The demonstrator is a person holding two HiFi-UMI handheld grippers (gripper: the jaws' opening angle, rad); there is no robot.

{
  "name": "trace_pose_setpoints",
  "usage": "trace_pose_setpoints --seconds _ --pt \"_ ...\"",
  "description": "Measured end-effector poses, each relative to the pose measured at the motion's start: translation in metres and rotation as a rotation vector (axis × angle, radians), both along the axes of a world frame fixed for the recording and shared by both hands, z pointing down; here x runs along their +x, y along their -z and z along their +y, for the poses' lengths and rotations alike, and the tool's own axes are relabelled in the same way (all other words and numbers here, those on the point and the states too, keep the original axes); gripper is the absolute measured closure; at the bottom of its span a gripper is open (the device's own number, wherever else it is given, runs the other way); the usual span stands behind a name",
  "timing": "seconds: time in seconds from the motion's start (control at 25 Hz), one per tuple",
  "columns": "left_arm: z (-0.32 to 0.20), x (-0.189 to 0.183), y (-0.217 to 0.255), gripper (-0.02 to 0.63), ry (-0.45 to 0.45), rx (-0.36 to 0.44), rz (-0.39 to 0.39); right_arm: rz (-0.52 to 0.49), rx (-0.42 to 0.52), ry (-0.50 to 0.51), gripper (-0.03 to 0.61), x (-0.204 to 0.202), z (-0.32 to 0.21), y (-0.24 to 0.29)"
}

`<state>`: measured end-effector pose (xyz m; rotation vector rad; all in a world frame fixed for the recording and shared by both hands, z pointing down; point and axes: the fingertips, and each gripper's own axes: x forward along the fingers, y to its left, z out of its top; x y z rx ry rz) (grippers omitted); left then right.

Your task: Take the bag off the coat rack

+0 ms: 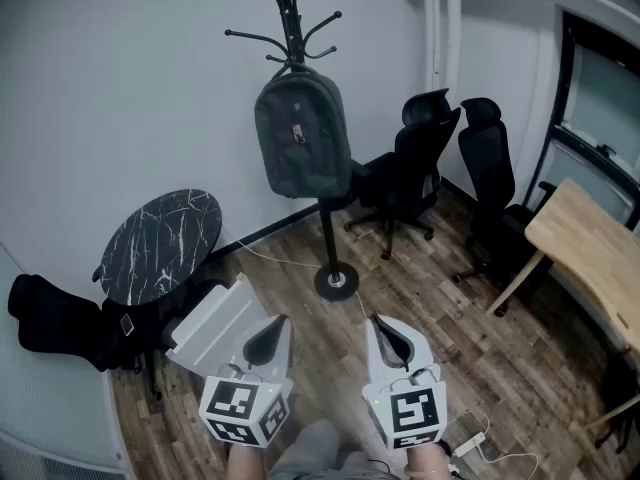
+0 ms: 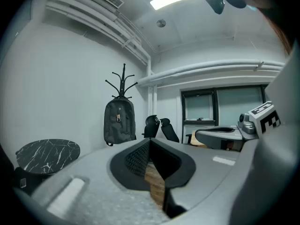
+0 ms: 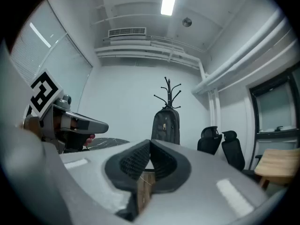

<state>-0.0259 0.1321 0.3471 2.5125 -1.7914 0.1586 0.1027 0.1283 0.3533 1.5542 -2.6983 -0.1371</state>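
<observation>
We are holding the left gripper (image 1: 270, 336) and the right gripper (image 1: 392, 340) side by side in front of us, low in the head view. Both are pointing out across the room toward the coat rack (image 1: 327, 230). The jaws of each one are pressing tight together, and nothing is sitting between them. The gray bag (image 1: 302, 134) is hanging up high on the coat rack, just under its black hooks, and it is resting against the pole. The rack is standing on the wood floor (image 1: 430, 298) near the white wall (image 1: 120, 98), well apart from both grippers. A round black table (image 1: 165, 240) with white lines on it is standing to the left of the rack. Two black chairs (image 1: 410, 168) are sitting to the right of it, and a wooden desk (image 1: 590, 253) is showing at the far right.
</observation>
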Motion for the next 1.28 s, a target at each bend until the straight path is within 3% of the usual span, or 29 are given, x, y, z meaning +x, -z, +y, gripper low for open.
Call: trace_pose_setpoints --seconds 0.56,1.28 --pt "-0.038 -0.015 -0.001 0.604 -0.007 0.013 0.029 -0.009 0.014 -0.008 0.577 -0.013 -0.039 -0.001" --pt "-0.143 -0.059 0.009 0.604 -0.038 0.040 0.033 0.022 0.012 -0.063 0.575 -0.052 -0.146 0.005"
